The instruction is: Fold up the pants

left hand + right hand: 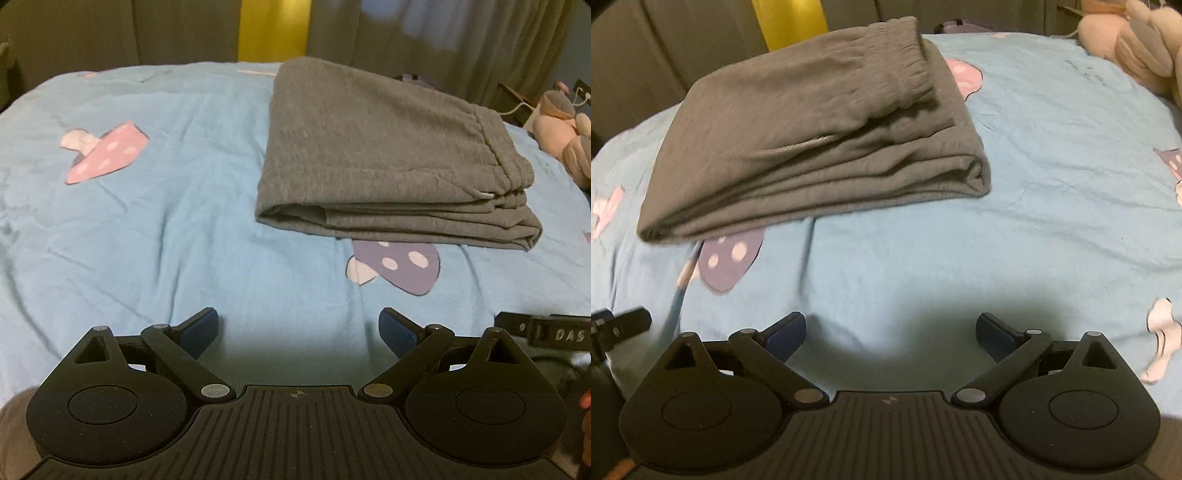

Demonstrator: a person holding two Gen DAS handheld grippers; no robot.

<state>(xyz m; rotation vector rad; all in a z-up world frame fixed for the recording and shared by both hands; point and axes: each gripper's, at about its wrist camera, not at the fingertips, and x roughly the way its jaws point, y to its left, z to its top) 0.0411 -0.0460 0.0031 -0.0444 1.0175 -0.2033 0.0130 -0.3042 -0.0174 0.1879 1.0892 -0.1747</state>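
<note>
Grey pants [373, 147], folded into a layered stack with the waistband on top, lie on the bed [166, 206] ahead of both tongs. Left tongs [298, 328] and right tongs [891, 334] stand apart, empty, near the sheet, clear of the pants.

item: grey soft-knit sweatpants [373, 147] [812, 136], your only task object
state: folded into a flat rectangular stack, several layers showing along the near edge
waistband: gathered elastic band on top, towards the stack's right side; you can see a pale drawstring poking out below it
pose: lying flat, not held, nothing touching it
location: on the light blue sheet, far half, ahead of you
overlap: near edge partly covers a purple printed mushroom
focus: slight blur, fabric detail soft
</note>
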